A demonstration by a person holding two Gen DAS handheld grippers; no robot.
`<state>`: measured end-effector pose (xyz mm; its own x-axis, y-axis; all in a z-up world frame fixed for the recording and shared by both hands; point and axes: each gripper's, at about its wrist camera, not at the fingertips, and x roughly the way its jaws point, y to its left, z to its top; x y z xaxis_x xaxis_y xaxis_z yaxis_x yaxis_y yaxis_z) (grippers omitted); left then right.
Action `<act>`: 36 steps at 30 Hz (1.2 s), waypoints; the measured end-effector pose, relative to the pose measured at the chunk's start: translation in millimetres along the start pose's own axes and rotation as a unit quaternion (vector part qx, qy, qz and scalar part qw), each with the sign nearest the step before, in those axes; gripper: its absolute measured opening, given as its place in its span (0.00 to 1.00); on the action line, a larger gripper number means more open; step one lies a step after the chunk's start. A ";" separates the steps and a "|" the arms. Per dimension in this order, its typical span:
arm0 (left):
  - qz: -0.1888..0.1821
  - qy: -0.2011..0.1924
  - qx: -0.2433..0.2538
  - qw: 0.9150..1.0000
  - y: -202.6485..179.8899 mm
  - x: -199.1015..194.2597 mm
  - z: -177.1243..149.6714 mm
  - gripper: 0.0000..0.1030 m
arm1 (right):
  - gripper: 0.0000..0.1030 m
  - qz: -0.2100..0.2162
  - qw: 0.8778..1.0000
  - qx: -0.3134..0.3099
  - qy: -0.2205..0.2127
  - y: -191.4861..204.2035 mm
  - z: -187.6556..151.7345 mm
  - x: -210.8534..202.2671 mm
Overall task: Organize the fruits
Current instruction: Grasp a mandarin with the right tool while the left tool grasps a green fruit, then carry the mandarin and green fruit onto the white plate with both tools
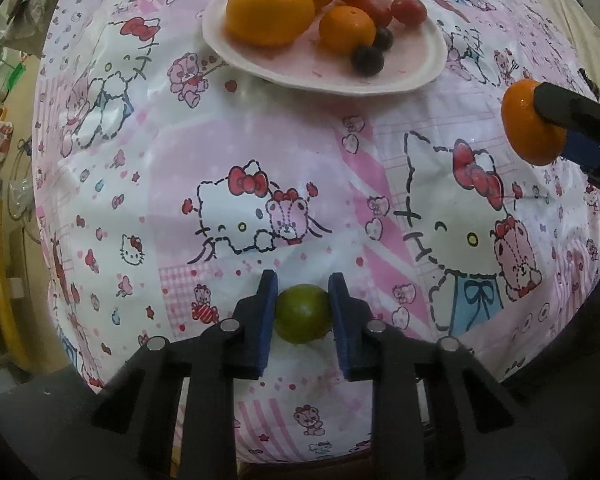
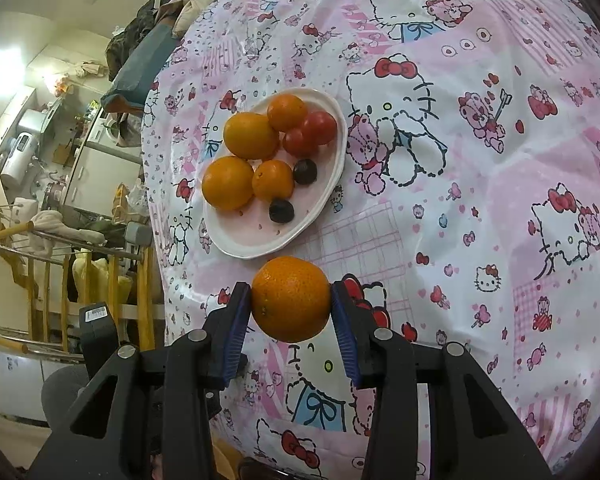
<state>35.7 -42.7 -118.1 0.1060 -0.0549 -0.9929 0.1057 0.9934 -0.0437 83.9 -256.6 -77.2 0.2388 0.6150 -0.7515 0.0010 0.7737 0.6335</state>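
The left gripper [image 1: 302,312] was closed on a small green lime [image 1: 303,314], its blue pads pressed to both sides of the fruit just above the patterned tablecloth [image 1: 260,152]. Ahead of it lay a broad stretch of bare cloth, and beyond that, well apart, the near rim of the white plate [image 1: 380,86]. The right gripper [image 2: 291,306] was clamped on an orange [image 2: 291,305], the jaws spread about as wide as the fruit. Just ahead of it sat the plate's [image 2: 252,252] near edge, with only a narrow strip of cloth between. To the right of that claw the cloth ran on uncluttered; to its left the table edge dropped off beside wooden railings [image 2: 60,280]. The right wrist view looked down on the plate's load: four oranges [image 2: 228,182], two red tomatoes [image 2: 318,128] and two dark round fruits [image 2: 282,211], with bare plate at the near end. The left wrist view alone showed the held orange [image 1: 530,124] from the side, off to the right and lifted clear of the cloth.
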 end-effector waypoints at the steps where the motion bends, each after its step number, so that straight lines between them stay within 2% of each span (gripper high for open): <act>1: -0.003 -0.004 -0.002 1.000 0.9 -1.8 0.3 0.22 | 0.41 0.001 1.000 0.000 0.000 0.1 -0.1 -0.5; 5: -0.023 -0.023 -0.013 0.999 4.6 -16.3 1.4 0.20 | 0.41 0.001 1.000 0.002 -0.004 -1.0 1.0 -3.8; 6: -0.027 -0.033 -0.017 0.999 5.7 -21.8 2.0 0.16 | 0.41 0.001 1.000 0.002 -0.006 -1.4 1.4 -4.5; 10: -0.056 -0.083 -0.024 0.995 10.3 -52.6 7.5 0.15 | 0.41 0.011 1.000 0.005 -0.009 -1.3 3.0 -8.8; 12: -0.052 -0.096 -0.018 0.994 13.3 -59.4 14.3 0.15 | 0.41 0.013 1.000 0.004 -0.012 -0.7 4.2 -10.6; 16: -0.062 -0.081 -0.046 0.994 23.4 -53.3 20.8 0.16 | 0.41 0.010 1.000 0.007 -0.010 -1.4 6.3 -7.3; 17: -0.064 -0.068 -0.049 0.994 24.6 -46.9 18.5 0.23 | 0.41 0.008 1.000 0.006 -0.008 -0.9 5.8 -5.9; 18: -0.065 -0.052 -0.047 0.995 24.9 -41.7 16.6 0.43 | 0.41 0.008 1.000 0.005 -0.006 -0.4 5.7 -5.3; 19: -0.060 -0.036 -0.042 0.997 22.6 -34.4 13.9 0.53 | 0.41 0.008 1.000 0.004 -0.003 0.4 4.8 -4.0; 20: -0.054 -0.029 -0.039 0.997 20.3 -28.7 10.3 0.58 | 0.41 0.008 1.000 0.003 -0.001 1.3 4.2 -2.5; 25: -0.020 0.009 -0.004 1.000 7.2 -4.4 0.6 0.55 | 0.41 0.009 1.000 -0.001 0.000 5.9 5.0 0.3; 26: -0.017 0.014 0.001 1.000 5.9 -1.1 -0.5 0.46 | 0.41 0.008 1.000 -0.002 0.000 6.7 4.9 0.7; 27: -0.014 0.017 0.007 1.000 4.1 1.2 -1.3 0.32 | 0.41 0.008 1.000 -0.002 0.000 6.1 5.1 1.1; 28: -0.008 0.019 0.017 1.000 1.4 3.3 -2.1 0.26 | 0.41 0.008 1.000 -0.001 0.001 5.7 4.9 1.2; 33: -0.009 -0.003 0.021 1.000 3.0 -10.8 -1.8 0.24 | 0.41 0.008 1.000 0.004 -0.001 2.5 5.7 -1.5; 36: -0.045 -0.029 0.002 0.999 9.6 -36.8 8.8 0.24 | 0.41 0.013 1.000 0.011 -0.004 0.4 10.4 -5.7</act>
<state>41.5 -32.0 -81.0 0.1538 -0.1506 -0.9765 0.1208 0.9838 -0.1327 92.6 -261.4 -70.8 0.2476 0.6332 -0.7334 0.0157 0.7542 0.6565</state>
